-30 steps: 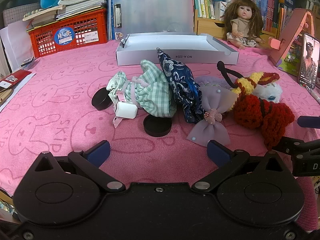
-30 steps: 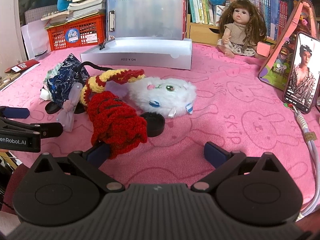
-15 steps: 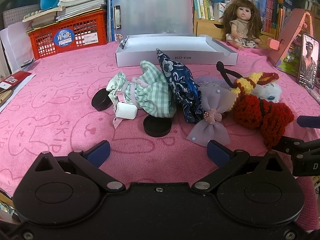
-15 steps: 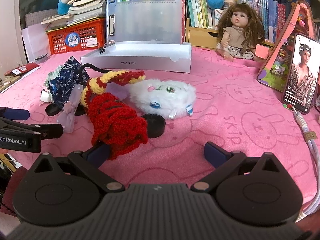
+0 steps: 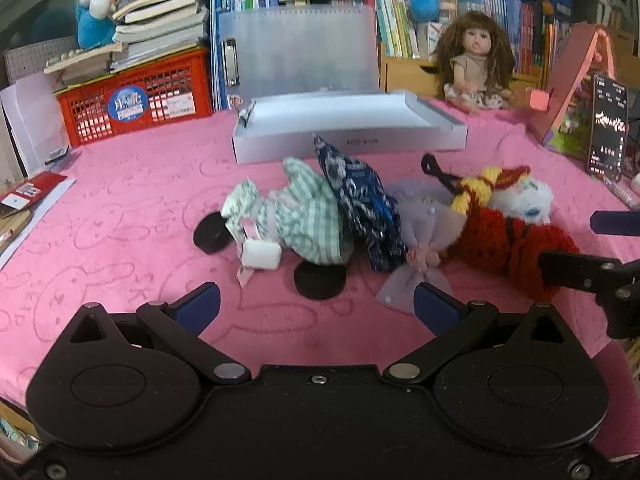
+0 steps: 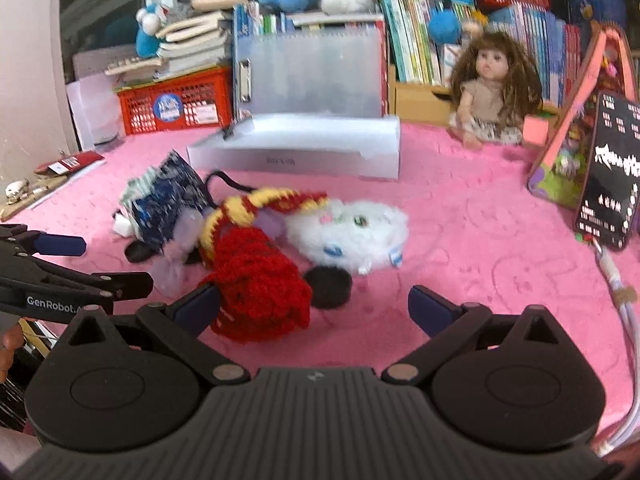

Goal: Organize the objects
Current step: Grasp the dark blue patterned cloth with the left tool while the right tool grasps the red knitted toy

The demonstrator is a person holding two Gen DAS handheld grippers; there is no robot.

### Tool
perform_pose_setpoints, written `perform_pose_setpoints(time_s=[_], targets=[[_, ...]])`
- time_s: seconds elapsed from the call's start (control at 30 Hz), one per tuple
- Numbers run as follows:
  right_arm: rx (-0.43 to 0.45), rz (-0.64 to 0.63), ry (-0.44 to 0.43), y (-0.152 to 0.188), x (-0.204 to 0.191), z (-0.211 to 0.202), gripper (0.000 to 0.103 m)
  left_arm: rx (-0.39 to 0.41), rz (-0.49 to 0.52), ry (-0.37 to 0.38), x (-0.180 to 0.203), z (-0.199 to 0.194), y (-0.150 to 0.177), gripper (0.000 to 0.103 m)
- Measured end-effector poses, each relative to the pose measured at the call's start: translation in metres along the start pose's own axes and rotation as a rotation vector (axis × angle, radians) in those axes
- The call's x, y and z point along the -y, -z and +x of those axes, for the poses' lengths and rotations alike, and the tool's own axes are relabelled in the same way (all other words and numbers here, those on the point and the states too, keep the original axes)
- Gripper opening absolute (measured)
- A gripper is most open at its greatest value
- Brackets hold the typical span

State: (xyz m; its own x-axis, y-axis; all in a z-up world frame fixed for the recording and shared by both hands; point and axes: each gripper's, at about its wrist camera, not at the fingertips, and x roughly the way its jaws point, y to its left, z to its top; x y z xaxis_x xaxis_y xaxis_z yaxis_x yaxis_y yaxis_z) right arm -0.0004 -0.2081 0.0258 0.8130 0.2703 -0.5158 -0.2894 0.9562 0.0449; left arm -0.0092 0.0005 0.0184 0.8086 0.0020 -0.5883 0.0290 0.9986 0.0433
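A: State the condition of each tool.

B: Left tool [image 5: 316,306]: jaws spread wide, nothing between them, low over the near edge of the bench [image 5: 120,216], which carries a pink towel. Right tool [image 6: 314,306]: jaws likewise spread and empty. Its left fingertip [image 6: 200,304] sits just beside the red knitted garment [image 6: 256,280]; contact cannot be confirmed.

A: Location of the items to be organized?

B: Clustered mid-bench. In the left wrist view, from left: green checked doll dress [image 5: 304,216], dark blue patterned dress [image 5: 360,200], pale lilac dress [image 5: 420,240], overlapping one another. The red garment and a white fluffy toy [image 6: 352,232] lie further right, touching. Three black round lids rest on the towel: one [image 5: 208,234] at the left of the pile, one [image 5: 320,280] in front of the checked dress, one [image 6: 328,286] in front of the white toy.

A: Container?

B: An open white box [image 5: 348,128] stands behind the pile, apart from it. A doll [image 5: 474,64] sits at the rear right.
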Motion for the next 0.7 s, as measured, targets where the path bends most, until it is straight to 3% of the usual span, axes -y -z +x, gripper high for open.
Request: perform_pose_setpoints(time_s=[0.23, 0.47, 0.57, 0.7], targets=[[0.036, -0.037, -0.009, -0.008, -0.007, 0.002, 0.103, 0.036, -0.053, 0.019, -0.016, -0.007, -0.01, 0.101], [0.052, -0.061, -0.024, -0.015, -0.012, 0.002, 0.102, 0.055, -0.118, 0.072, -0.029, -0.006, -0.023, 0.079], [0.038, -0.06, -0.028, -0.015, -0.014, 0.005, 0.098, 0.078, -0.119, 0.088, -0.027, -0.009, -0.026, 0.068], [0.032, -0.065, -0.042, -0.013, -0.016, 0.007, 0.091, 0.106, -0.12, 0.131, -0.021, -0.01, -0.034, 0.062]])
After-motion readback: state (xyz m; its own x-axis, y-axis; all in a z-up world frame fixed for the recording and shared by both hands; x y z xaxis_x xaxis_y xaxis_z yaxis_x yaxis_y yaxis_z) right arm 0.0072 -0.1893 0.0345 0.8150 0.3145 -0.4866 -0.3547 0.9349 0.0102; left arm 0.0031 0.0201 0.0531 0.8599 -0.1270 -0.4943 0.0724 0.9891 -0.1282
